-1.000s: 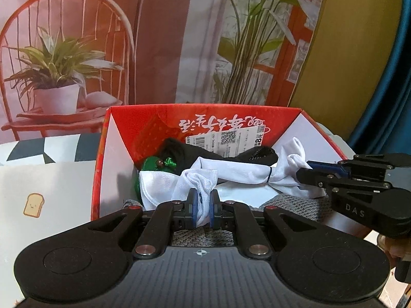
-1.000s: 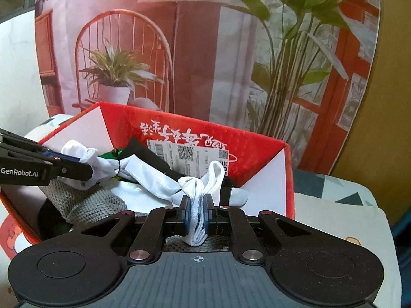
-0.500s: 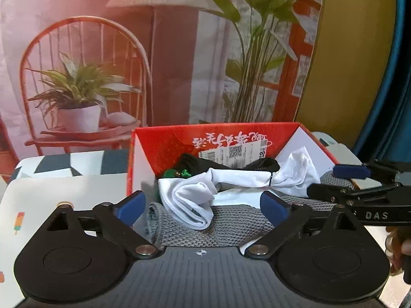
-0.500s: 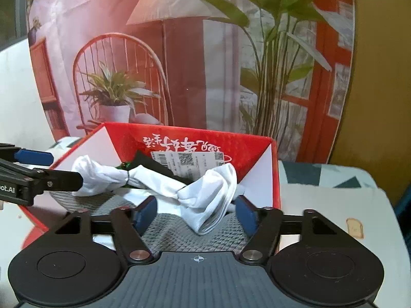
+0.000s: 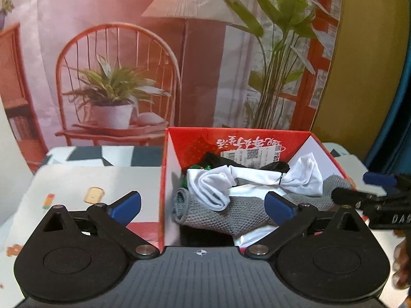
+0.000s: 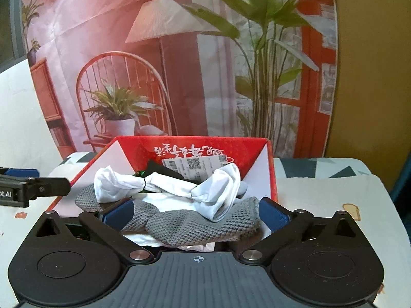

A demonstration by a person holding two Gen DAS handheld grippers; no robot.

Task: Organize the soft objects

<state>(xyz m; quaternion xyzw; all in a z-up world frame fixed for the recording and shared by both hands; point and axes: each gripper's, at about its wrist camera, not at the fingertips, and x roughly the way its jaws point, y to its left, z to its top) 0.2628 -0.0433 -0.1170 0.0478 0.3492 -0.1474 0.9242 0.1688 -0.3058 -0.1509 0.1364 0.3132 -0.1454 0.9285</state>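
Note:
A long white cloth (image 5: pixel 213 187) lies loose in the red box (image 5: pixel 195 141), draped over a grey knit piece (image 5: pixel 231 218). My left gripper (image 5: pixel 203 205) hovers over the box's near left corner. Its jaws are opening wide and the blue pads touch nothing. In the right wrist view the white cloth (image 6: pixel 218 192) rests on the grey knit (image 6: pixel 200 225) inside the red box (image 6: pixel 205 146). My right gripper (image 6: pixel 196 213) hangs above the near edge with its jaws opening too, clear of the cloth. Each view catches the other gripper's fingers (image 5: pixel 346 195) (image 6: pixel 51 186) at its side.
Black and green items (image 5: pixel 205 165) and a white barcode label (image 5: pixel 251 154) sit at the back of the box. The box stands on a pale tablecloth with toast prints (image 5: pixel 95 195). A printed backdrop of a chair and plants (image 5: pixel 115 89) rises just behind.
Both grippers were shut on the ends of the white cloth. They have opened, let it drop onto the grey knit, and drawn back and up from the box.

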